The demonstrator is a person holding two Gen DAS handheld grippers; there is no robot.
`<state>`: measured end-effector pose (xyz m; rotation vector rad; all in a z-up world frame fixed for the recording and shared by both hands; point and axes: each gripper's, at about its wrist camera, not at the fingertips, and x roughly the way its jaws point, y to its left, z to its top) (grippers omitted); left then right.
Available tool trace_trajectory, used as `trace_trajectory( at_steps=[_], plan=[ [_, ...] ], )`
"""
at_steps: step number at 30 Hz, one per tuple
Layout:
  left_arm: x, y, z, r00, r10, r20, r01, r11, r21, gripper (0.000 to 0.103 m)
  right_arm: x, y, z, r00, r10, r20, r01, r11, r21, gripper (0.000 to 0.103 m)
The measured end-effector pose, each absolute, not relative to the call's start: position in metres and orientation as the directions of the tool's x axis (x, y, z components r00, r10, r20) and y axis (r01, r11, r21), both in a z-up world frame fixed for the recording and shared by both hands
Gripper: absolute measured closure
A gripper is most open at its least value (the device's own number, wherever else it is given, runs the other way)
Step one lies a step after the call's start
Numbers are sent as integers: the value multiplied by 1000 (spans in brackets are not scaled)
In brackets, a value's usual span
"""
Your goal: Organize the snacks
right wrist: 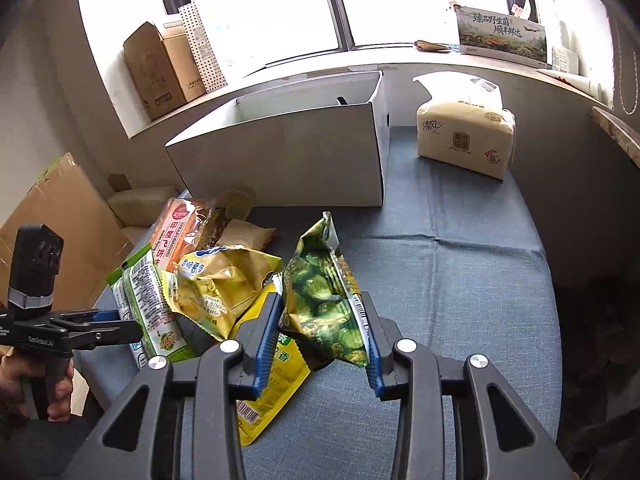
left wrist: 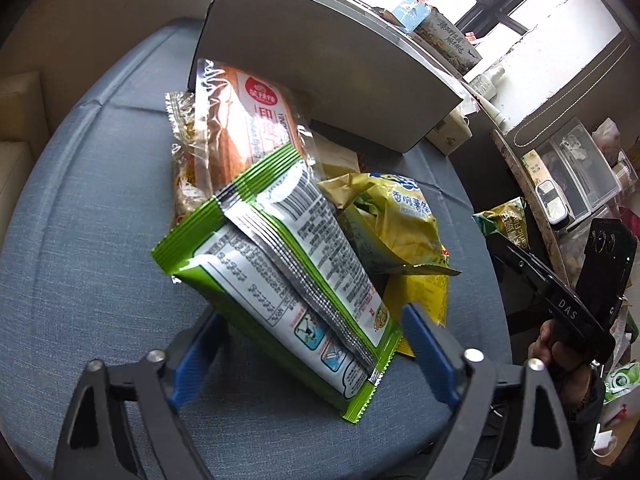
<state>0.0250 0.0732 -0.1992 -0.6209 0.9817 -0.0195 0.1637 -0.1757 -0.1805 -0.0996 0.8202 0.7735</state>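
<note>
Right gripper (right wrist: 322, 312), angled downward, jaws clamped on a green pea bag (right wrist: 320, 300) raised before the white box (right wrist: 288, 160). Left gripper (left wrist: 312, 344), also tilted down, jaws open astride a green-edged packet (left wrist: 280, 276), nearer than the box.

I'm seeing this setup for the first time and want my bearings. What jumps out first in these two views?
The green pea snack bag, clamped in the right gripper, stands up over the blue-grey cushion. To its left lies a heap of snack packets; the left gripper straddles the green-edged packet there, its pads apparently not yet pressing. Behind the heap stands an open white box, in front of a bright window.
</note>
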Motion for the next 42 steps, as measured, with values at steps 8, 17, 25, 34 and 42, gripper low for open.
trace_trajectory(
  at_steps=[8,17,25,34,42],
  plan=[
    [17,70,-180,632,-327,-702,-170,826,-538,79,158,-176,-183,408,596,-691,-658,717,230,62],
    [3,58,-116,728,-191,-658,-80,930,-359,89,147,-179,-170,418,625,-659,-665,705,247,62],
    [6,64,-55,822,-109,-559,-42,968,-249,89,145,-166,-132,477,646,-596,-689,696,202,62],
    [88,106,11,913,-4,-408,-68,984,-163,89,201,-115,-68,541,669,-509,-703,692,163,62],
    [194,137,19,893,57,-447,-158,969,-192,89,283,-64,-50,581,625,-521,-650,742,164,62]
  ],
)
